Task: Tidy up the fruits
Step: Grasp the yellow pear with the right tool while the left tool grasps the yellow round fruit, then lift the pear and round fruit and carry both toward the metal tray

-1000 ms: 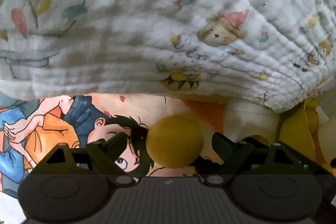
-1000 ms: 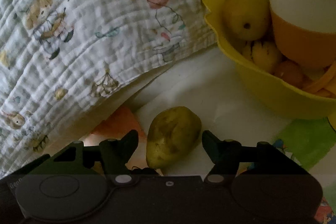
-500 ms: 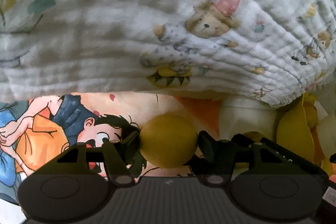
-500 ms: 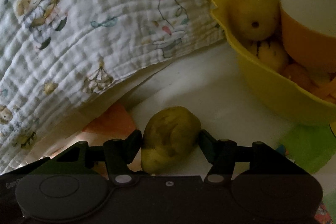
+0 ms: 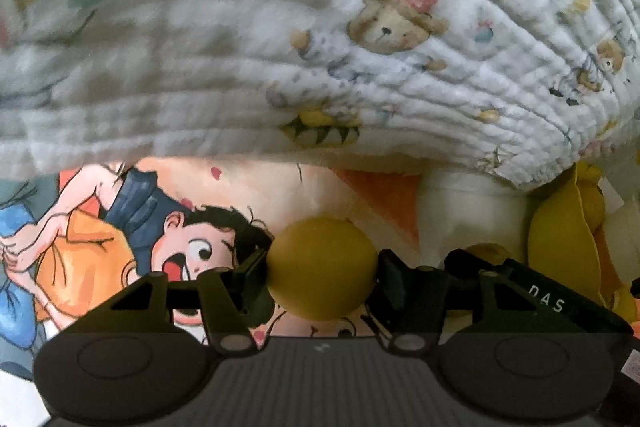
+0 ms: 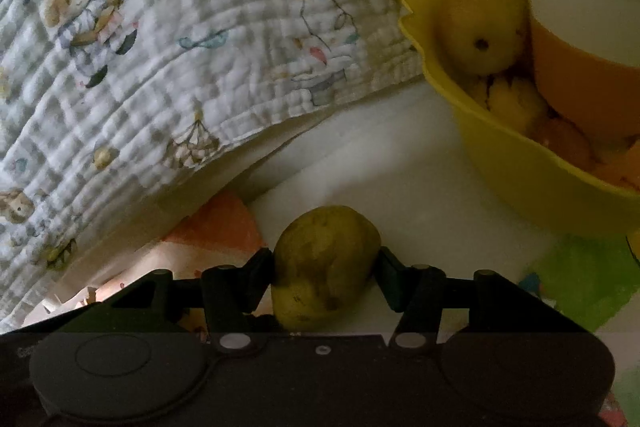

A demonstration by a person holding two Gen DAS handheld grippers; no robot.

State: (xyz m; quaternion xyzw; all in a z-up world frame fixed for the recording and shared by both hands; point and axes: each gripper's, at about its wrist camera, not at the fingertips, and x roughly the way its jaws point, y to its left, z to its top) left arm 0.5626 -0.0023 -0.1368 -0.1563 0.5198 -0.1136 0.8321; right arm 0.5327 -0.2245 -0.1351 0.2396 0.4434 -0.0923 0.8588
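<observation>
A round yellow fruit (image 5: pixel 322 259) sits on the cartoon-printed mat (image 5: pixel 120 235), and my left gripper (image 5: pixel 322 275) is shut on it, with both pads against its sides. In the right wrist view a mottled green-yellow pear (image 6: pixel 326 247) lies on a white surface. My right gripper (image 6: pixel 324 267) has it between the fingers, and the jaws are closing, with the pads touching its flanks. A yellow bowl (image 6: pixel 500 163) stands to the upper right and holds a yellow pear (image 6: pixel 480 27) and other fruits. The same bowl (image 5: pixel 560 247) shows at the right edge of the left wrist view.
A white quilted blanket (image 5: pixel 320 47) with bear prints hangs over the back of the mat. It fills the upper left of the right wrist view (image 6: pixel 160 67). An orange and white cup (image 6: pixel 580 67) stands in the bowl. A green patch (image 6: pixel 580 279) lies at the right.
Both grippers have narrowed from wide open onto their fruits: the left onto the round yellow fruit, the right onto the green-yellow pear. Neither hand has shifted much.
</observation>
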